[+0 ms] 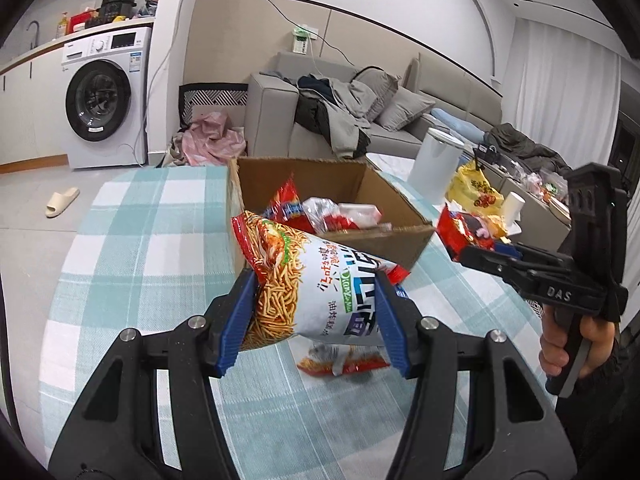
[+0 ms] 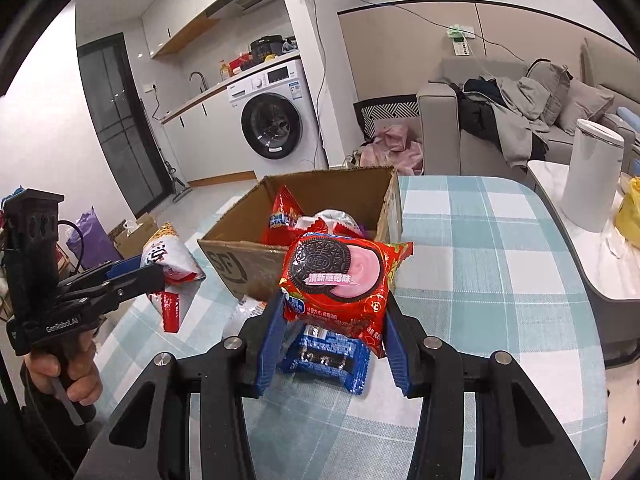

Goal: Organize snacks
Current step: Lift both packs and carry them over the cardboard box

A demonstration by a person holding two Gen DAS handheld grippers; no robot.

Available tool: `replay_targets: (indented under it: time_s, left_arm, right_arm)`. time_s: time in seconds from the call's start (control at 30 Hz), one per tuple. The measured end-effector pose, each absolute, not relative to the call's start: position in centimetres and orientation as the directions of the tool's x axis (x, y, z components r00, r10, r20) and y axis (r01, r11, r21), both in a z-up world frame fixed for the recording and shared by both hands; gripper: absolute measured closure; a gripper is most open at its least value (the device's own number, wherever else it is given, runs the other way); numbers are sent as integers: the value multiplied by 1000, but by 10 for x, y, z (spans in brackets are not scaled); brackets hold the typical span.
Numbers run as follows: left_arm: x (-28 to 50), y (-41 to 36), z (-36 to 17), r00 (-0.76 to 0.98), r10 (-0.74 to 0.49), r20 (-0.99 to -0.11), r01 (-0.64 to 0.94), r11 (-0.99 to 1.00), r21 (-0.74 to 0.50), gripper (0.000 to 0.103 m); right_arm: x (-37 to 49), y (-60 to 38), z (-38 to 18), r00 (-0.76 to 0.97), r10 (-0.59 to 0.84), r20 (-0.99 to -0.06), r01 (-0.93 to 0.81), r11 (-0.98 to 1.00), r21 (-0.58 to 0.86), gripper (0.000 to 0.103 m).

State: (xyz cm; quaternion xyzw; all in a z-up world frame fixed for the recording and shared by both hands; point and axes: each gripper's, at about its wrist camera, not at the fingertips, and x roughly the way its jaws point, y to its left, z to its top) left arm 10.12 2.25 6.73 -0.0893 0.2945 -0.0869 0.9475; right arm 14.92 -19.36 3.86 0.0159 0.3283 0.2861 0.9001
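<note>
— So, which step is it?
— Carrying: the left gripper [image 1: 316, 312] pinches a noodle snack bag [image 1: 316, 280] at centre frame, and the right gripper [image 2: 332, 332] pinches a red Oreo pack [image 2: 340, 280].
— Next?
— Probably over the cardboard box [image 2: 236, 260] just beyond, then release.

At frame center I had the right gripper [image 2: 334, 320] clamped on a red Oreo packet [image 2: 340, 276] above a blue packet [image 2: 326, 354] on the checked tablecloth [image 2: 500, 280], the cardboard box [image 2: 240, 264] just behind, and the left gripper [image 2: 154, 270] gripping a noodle-snack bag [image 2: 168, 254] at left.
</note>
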Motion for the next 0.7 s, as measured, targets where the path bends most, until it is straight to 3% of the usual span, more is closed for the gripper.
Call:
replay_targets:
  time_s: [0.7]
  left_arm:
    - [160, 34, 103, 854, -131, -503, 28, 978, -207, 48]
  right_arm:
    - [177, -168, 71, 634, 547, -547, -507, 828, 240, 57]
